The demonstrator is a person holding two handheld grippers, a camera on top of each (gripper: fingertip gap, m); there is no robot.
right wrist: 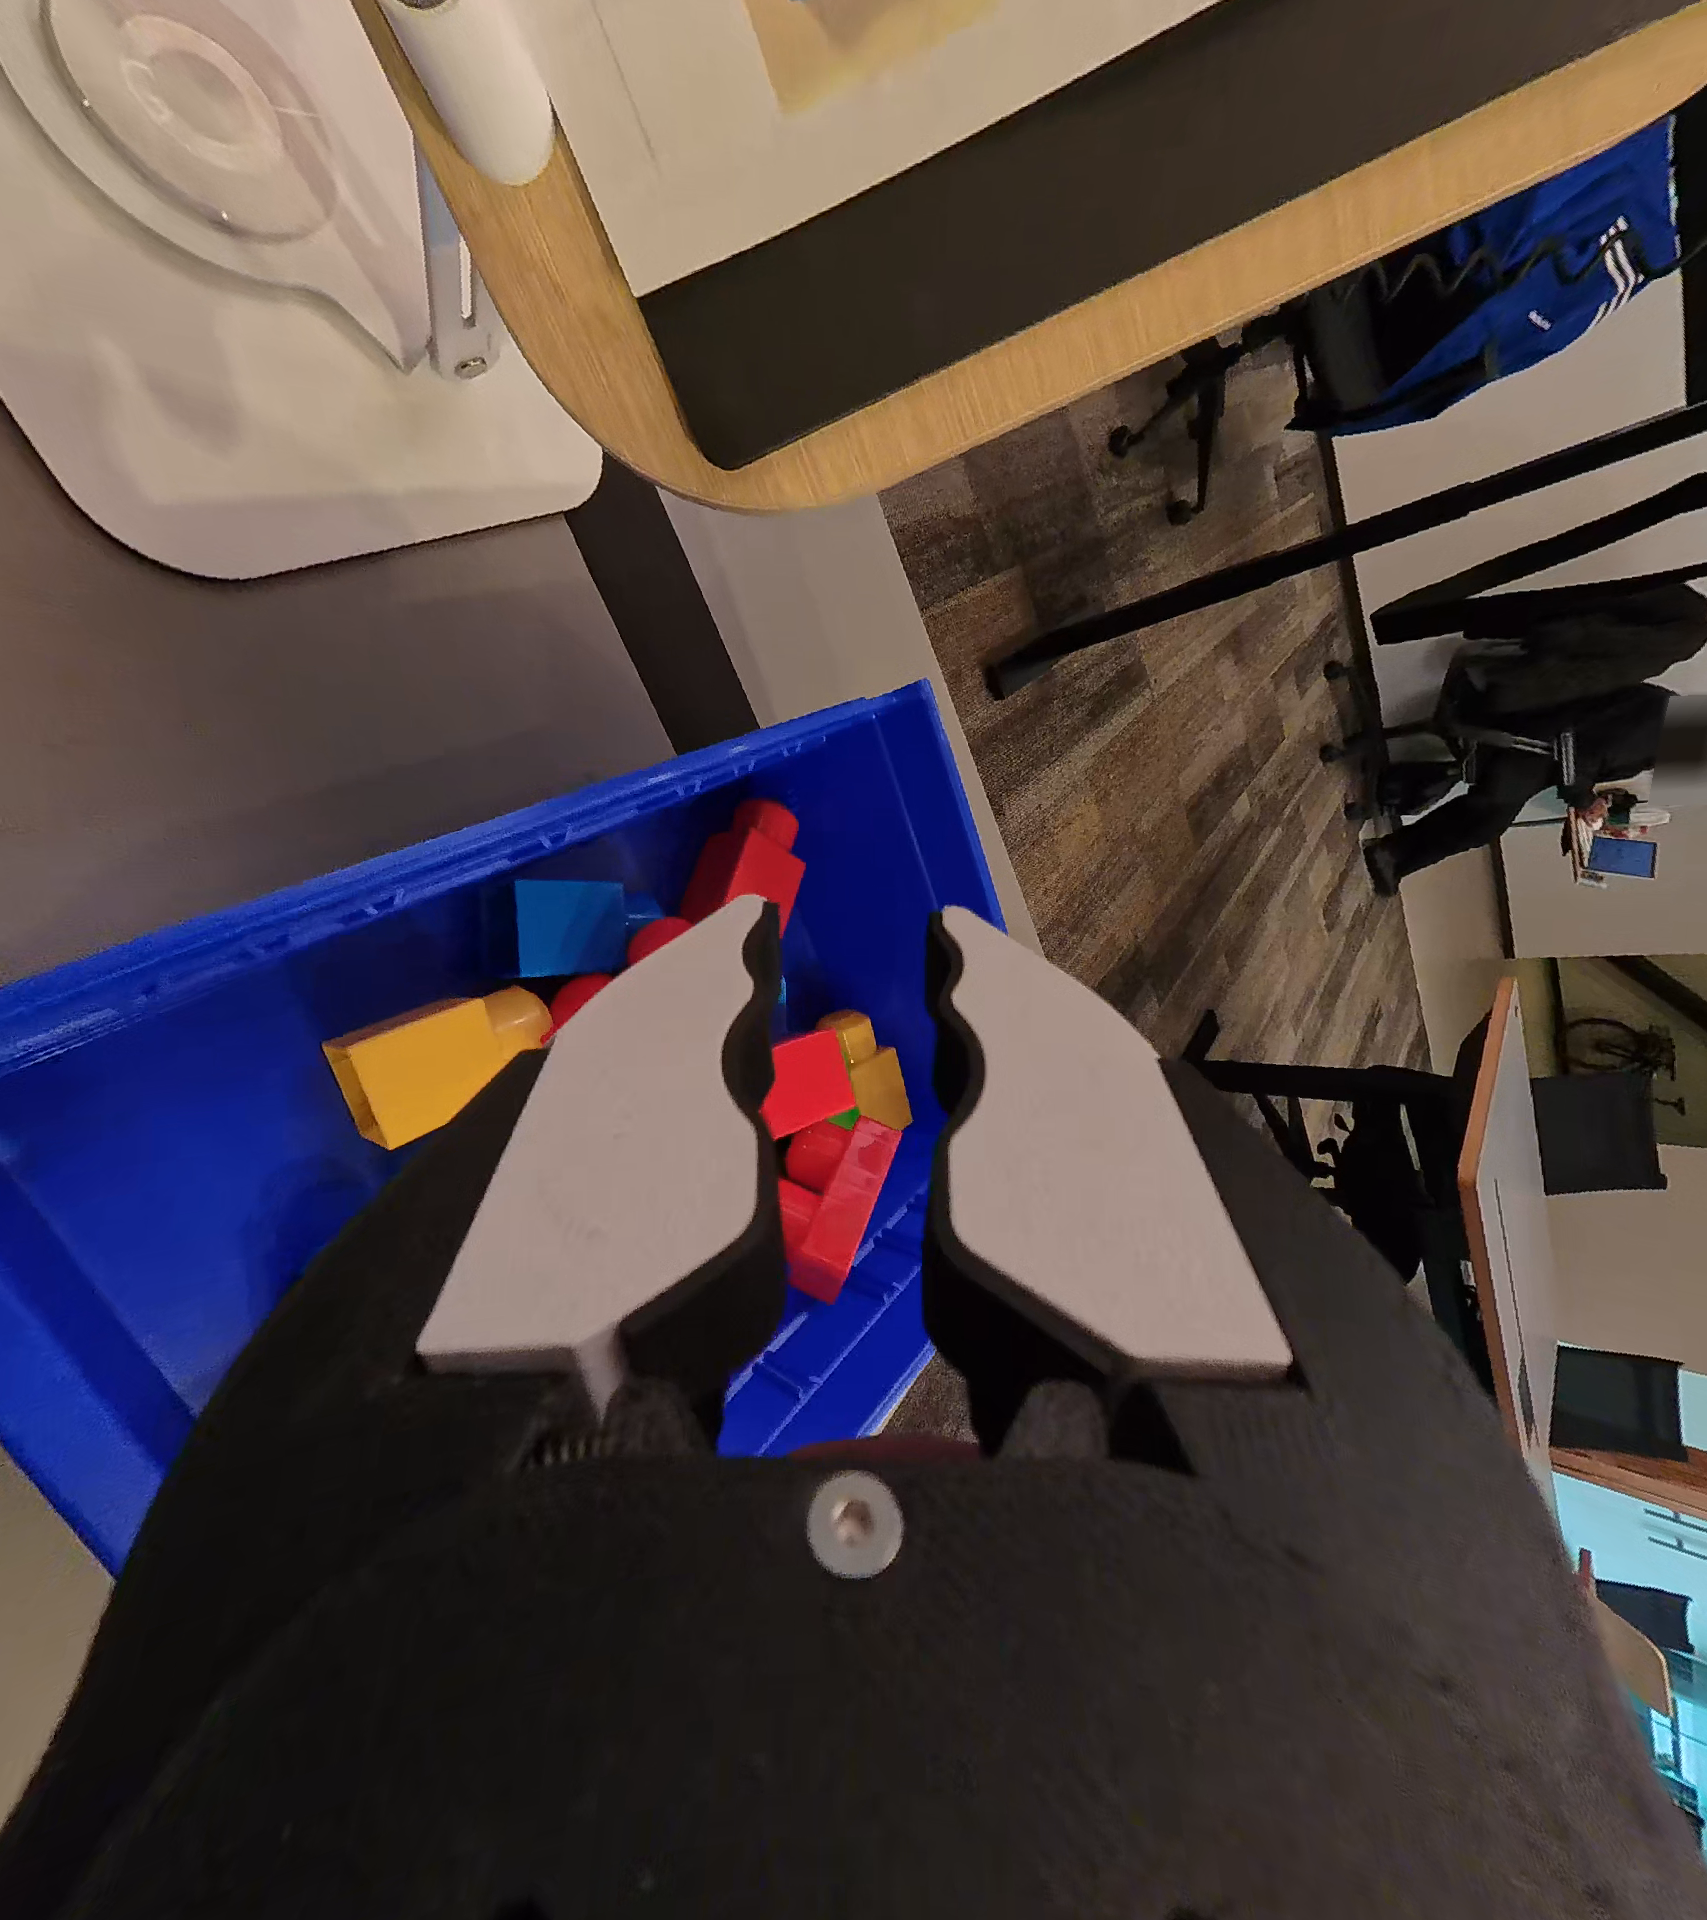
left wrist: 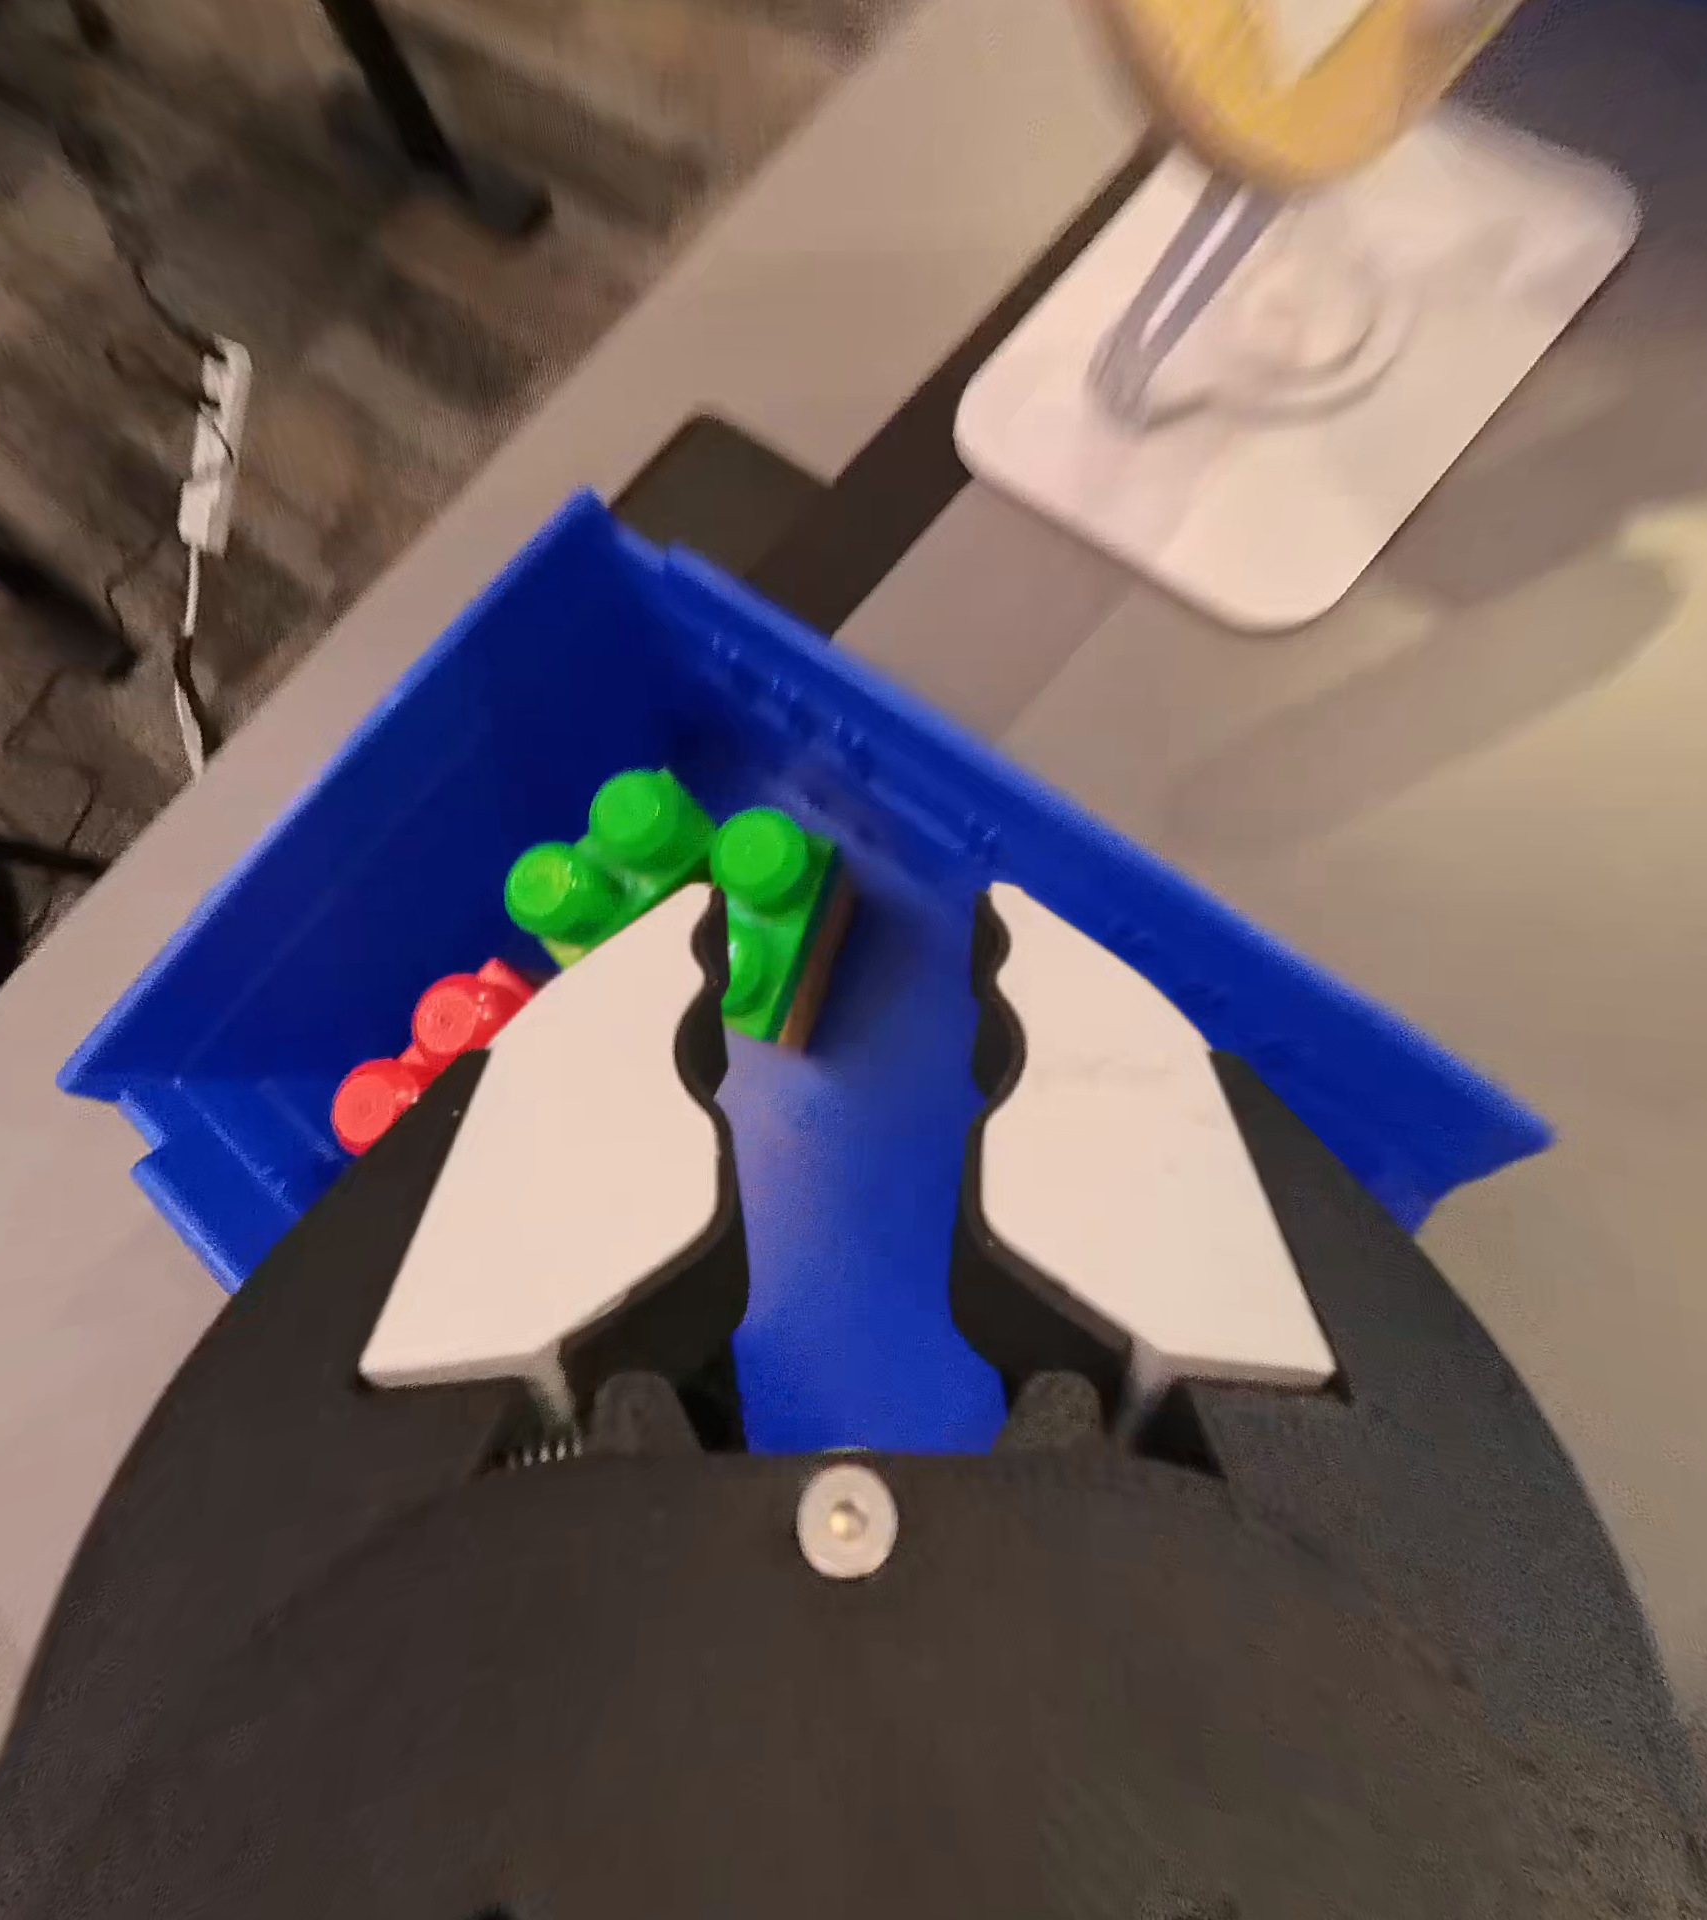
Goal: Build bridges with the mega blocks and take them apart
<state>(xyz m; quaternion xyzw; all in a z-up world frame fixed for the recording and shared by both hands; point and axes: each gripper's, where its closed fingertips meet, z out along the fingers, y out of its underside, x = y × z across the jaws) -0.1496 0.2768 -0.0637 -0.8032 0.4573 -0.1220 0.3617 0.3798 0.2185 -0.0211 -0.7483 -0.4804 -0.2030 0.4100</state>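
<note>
Left wrist view first: the left gripper (left wrist: 844, 935) is held low over the blue bin (left wrist: 537, 665) with its jaws spread wide, and nothing is gripped. A green block (left wrist: 771, 935) lies just inside the left fingertip (left wrist: 662, 935), close against that pad, while clear blue floor is seen between the block and the right fingertip, so the block is judged to be lying loose in the bin. Just beyond and to the left, a second green block (left wrist: 610, 842) is seen, and beside the left finger a red block (left wrist: 433, 1029) is partly covered. The bin's far corner is seen past the tips, which suggests the blocks are being gathered there as the bridge is taken apart. Farther off, a white base with a clear stand (left wrist: 1285, 395) is blurred on the table. Over to the right wrist view: the right gripper (right wrist: 854, 935) is also held above the bin, its jaws parted and nothing pressed between them. Below the gap a red block (right wrist: 807, 1081) is seen in the pile, with a yellow block (right wrist: 433, 1060) to the left and a blue block (right wrist: 568, 920) farther on. Both tools look freed for the next pick.
</note>
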